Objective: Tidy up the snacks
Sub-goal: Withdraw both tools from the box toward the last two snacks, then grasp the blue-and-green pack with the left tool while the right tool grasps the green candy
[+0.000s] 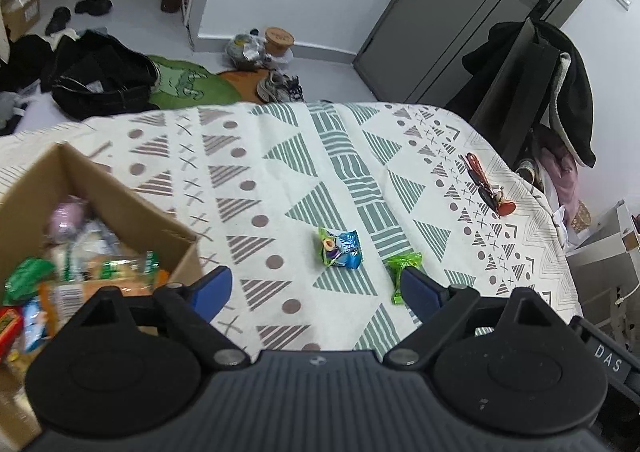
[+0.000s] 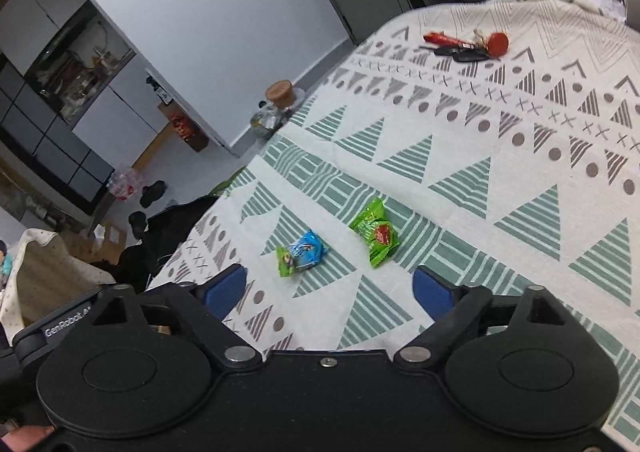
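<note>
2 snack packets left on the patterned tablecloth, with bare cloth all round them.

The left gripper and right gripper both hang spread apart, empty. The blue packet and green packet lie near each other; 1 cardboard box of snacks sits at the table's left edge.

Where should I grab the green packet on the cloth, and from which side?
Take the green packet across its puffed middle, coming down from above with the right tongs, which are open and nearest it. It lies flat on the cloth, apart from the blue packet, so its flat crimped ends give little to pinch. Closing across the narrow width should hold best.
</note>
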